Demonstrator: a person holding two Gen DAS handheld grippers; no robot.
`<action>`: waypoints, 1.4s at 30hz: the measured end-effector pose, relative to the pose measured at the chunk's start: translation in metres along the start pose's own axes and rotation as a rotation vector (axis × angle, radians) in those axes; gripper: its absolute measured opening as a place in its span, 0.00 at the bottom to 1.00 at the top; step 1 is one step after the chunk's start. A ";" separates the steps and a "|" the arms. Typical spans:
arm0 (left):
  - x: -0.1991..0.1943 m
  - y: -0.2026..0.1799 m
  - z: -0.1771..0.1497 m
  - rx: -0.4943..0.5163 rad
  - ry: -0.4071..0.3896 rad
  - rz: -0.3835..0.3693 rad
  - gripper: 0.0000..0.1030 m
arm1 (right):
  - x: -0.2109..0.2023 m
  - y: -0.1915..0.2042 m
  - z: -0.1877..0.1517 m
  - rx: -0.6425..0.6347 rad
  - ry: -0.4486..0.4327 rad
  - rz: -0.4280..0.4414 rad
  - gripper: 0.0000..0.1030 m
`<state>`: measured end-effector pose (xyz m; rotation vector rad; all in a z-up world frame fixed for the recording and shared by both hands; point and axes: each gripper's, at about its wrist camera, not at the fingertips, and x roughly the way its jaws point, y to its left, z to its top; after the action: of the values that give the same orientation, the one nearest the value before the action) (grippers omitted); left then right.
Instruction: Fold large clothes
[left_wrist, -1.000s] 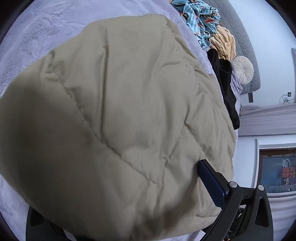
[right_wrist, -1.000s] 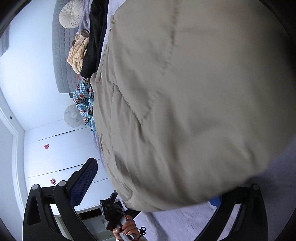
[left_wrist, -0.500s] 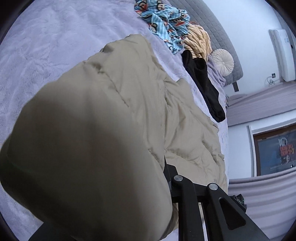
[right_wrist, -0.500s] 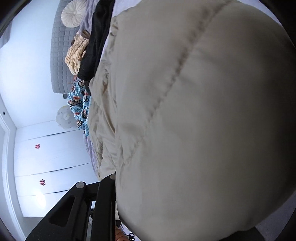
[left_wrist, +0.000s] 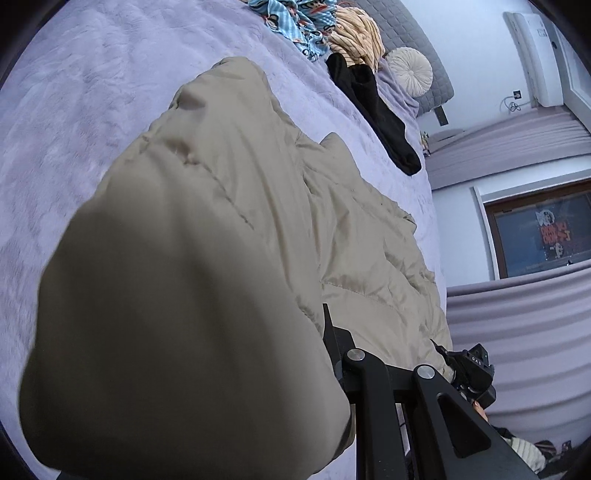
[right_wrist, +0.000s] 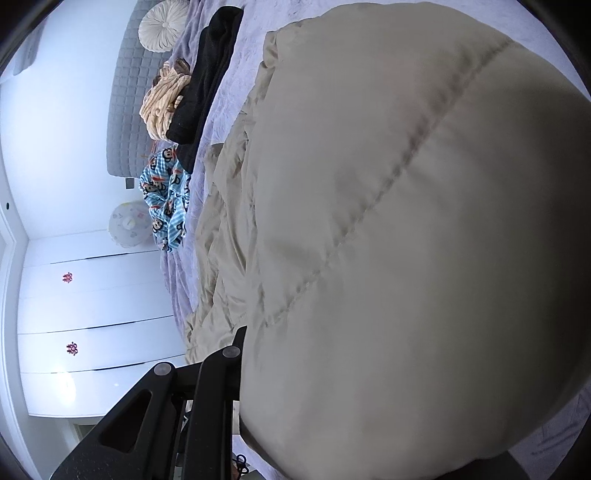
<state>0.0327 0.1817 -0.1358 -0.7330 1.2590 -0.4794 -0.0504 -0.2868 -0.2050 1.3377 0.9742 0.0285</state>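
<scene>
Beige quilted padded jacket (left_wrist: 229, 206) lies on the lilac plush bedspread (left_wrist: 74, 110), one bulging fold raised close to each lens. Left gripper (left_wrist: 328, 332) and right gripper (right_wrist: 240, 343) each have that fold clamped between nearly closed fingers, only one finger showing. Beyond lie a black garment (left_wrist: 376, 110), a blue monkey-print cloth (right_wrist: 166, 195) and a round cream cushion (right_wrist: 162, 27).

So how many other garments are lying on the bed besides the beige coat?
3, near the headboard: a black garment, a peach striped one next to it, and a blue monkey-print one beyond. The coat may hide more.
</scene>
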 end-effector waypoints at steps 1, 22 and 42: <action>-0.005 0.001 -0.008 -0.003 0.005 0.002 0.20 | -0.002 -0.005 0.001 0.008 0.004 -0.006 0.21; -0.088 -0.022 -0.110 0.066 -0.086 0.437 0.45 | -0.050 -0.026 -0.030 -0.042 0.110 -0.180 0.49; -0.033 -0.001 -0.073 0.140 0.044 0.658 0.45 | -0.078 -0.037 -0.038 -0.256 0.021 -0.488 0.09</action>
<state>-0.0462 0.1874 -0.1224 -0.1627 1.4044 -0.0402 -0.1402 -0.3092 -0.1872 0.8440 1.2488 -0.1985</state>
